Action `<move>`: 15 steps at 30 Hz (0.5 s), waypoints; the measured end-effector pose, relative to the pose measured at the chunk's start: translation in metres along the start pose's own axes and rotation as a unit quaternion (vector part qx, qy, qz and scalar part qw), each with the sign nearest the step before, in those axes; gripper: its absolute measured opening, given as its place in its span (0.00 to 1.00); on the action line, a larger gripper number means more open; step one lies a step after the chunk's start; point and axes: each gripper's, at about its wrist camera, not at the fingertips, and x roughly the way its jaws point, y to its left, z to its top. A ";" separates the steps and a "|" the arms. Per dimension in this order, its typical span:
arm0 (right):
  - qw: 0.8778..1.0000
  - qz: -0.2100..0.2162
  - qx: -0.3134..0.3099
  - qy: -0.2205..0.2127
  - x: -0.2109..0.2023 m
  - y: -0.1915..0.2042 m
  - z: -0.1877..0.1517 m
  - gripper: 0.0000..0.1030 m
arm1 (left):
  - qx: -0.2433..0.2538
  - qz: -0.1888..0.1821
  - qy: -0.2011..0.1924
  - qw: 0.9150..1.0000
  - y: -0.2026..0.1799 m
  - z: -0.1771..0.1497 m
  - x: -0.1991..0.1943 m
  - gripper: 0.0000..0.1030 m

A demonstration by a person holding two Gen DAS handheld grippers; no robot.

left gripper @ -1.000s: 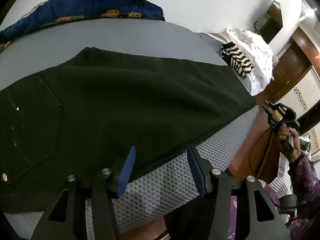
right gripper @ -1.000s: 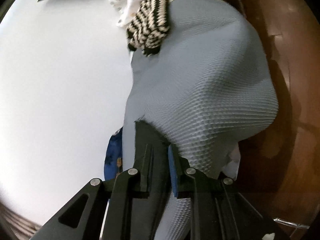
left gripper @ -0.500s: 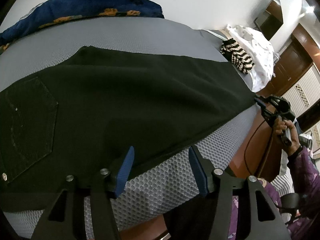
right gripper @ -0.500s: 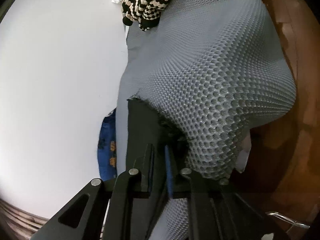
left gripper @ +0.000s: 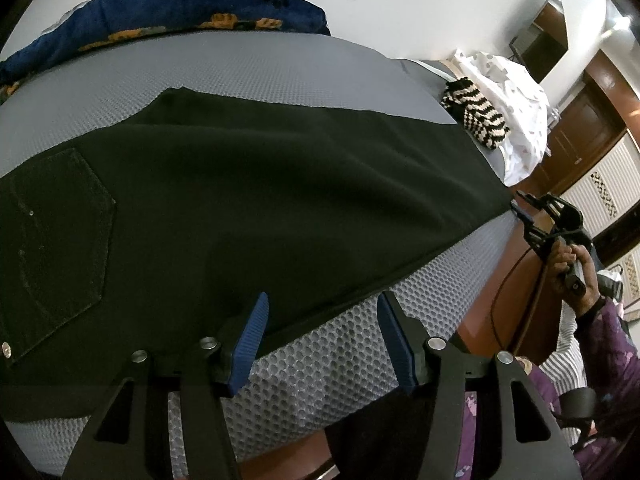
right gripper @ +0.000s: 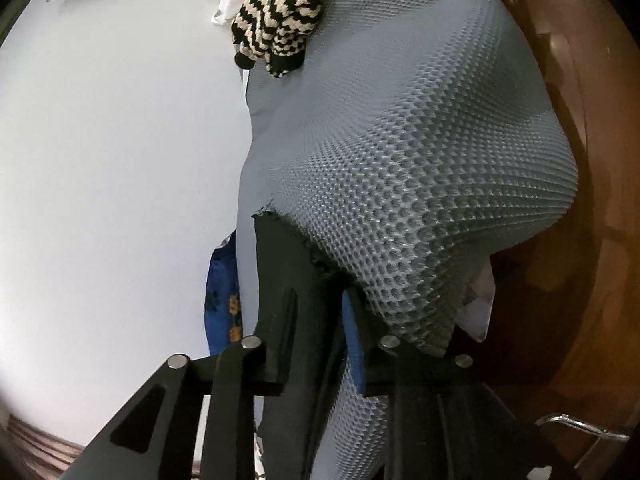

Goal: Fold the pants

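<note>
A home bedroom: a grey mesh-covered mattress (left gripper: 280,64), a blue floral pillow (left gripper: 168,8), wooden wardrobe doors (left gripper: 580,136).

The pants (left gripper: 248,200) lie spread along the mattress (left gripper: 280,64), reaching its near edge. A pillow (left gripper: 168,4) rests along the far edge. A knitted item (left gripper: 478,114) sits at the far right corner, against a heap of cloth (left gripper: 516,120).

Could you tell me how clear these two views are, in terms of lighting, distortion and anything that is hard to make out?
Left wrist view: strong fisheye bowing of the mattress; the black pants are dim, showing only the pocket stitching and faint creases. Right wrist view: rolled sideways, the pale wall washed flat; the pants hem merges with the black fingers, so contact is unclear.
</note>
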 end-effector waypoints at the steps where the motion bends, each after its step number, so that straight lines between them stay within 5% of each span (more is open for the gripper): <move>1: 1.000 0.000 -0.003 0.001 0.001 0.002 0.000 0.25 | -0.001 -0.001 -0.001 1.000 0.000 0.000 0.000 0.56; 5: 1.000 -0.013 -0.018 0.004 0.006 0.008 0.000 0.25 | -0.001 0.000 0.002 1.000 -0.001 0.000 0.000 0.56; 8: 0.997 -0.049 -0.059 0.005 0.009 0.017 -0.004 0.06 | 0.002 0.002 0.002 1.000 -0.001 -0.002 -0.002 0.56; 15: 0.992 -0.080 -0.097 -0.016 -0.006 0.027 -0.014 0.04 | -0.006 0.008 -0.005 1.000 0.003 -0.001 -0.007 0.56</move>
